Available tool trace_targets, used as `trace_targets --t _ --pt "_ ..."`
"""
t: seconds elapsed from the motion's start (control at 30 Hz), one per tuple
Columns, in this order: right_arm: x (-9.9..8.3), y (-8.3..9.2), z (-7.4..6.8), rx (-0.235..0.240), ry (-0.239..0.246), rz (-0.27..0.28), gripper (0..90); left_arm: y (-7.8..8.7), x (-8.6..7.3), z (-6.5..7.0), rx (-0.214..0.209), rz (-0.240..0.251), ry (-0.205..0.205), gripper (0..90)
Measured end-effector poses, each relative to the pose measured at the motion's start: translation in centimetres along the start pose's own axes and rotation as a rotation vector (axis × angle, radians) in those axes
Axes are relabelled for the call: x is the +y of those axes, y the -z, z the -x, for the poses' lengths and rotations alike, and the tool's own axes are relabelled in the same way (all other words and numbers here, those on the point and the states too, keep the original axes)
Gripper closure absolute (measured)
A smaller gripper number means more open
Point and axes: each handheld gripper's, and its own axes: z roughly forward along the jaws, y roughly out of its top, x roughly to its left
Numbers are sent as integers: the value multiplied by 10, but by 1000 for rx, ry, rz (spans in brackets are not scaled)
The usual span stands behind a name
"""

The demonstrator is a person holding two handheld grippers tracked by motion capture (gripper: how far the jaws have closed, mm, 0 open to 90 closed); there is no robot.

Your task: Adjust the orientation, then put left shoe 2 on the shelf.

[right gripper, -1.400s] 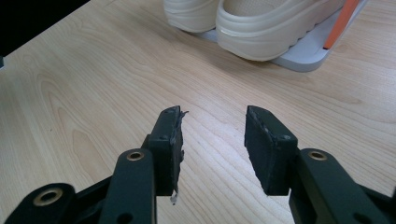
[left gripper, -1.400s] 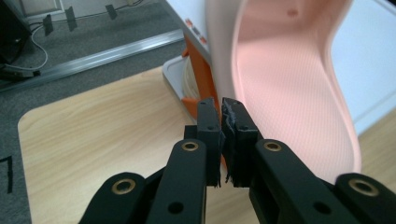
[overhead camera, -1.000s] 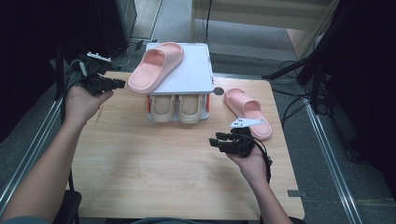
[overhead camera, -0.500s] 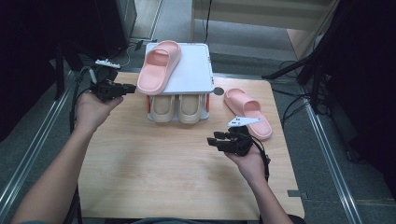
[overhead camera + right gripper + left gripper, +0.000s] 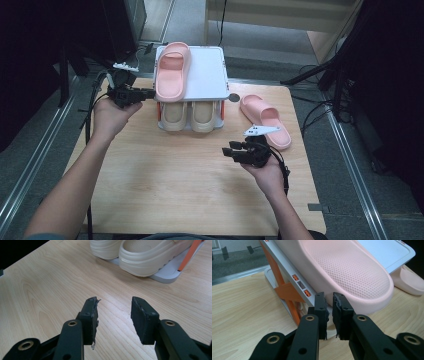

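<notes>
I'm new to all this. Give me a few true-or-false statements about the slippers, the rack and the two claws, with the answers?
1. A pink slipper lies on top of the shoe rack. True.
2. Both pink slippers are on the rack. False: the other pink slipper lies on the table.
3. The right claw grips a slipper. False: it is open and empty.
4. Two beige slippers sit on the lower shelf. True.

Beige slippers (image 5: 192, 114) on the rack's lower shelf; lone pink slipper (image 5: 265, 120) on the wooden table (image 5: 165, 185).
</notes>
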Motion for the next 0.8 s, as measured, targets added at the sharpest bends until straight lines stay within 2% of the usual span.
trace_targets --t 0.2,0.37,0.5,0.57,0.7,0.8 --pt "0 2 0 -5 -9 2 576 1 1 -2 -9 13 13 794" --pt "-1 4 4 -9 -20 9 579 13 -1 -7 -4 13 14 778" --pt "-1 8 9 -6 -33 23 583 21 -4 -10 -11 9 23 767" --pt "0 10 11 -11 -34 30 583 24 -8 -13 -28 3 33 749" --pt "0 15 22 -23 -34 51 583 28 -17 -15 -35 -12 33 721" --pt "0 18 35 -45 -53 61 583 29 -25 -16 -58 -14 41 694"
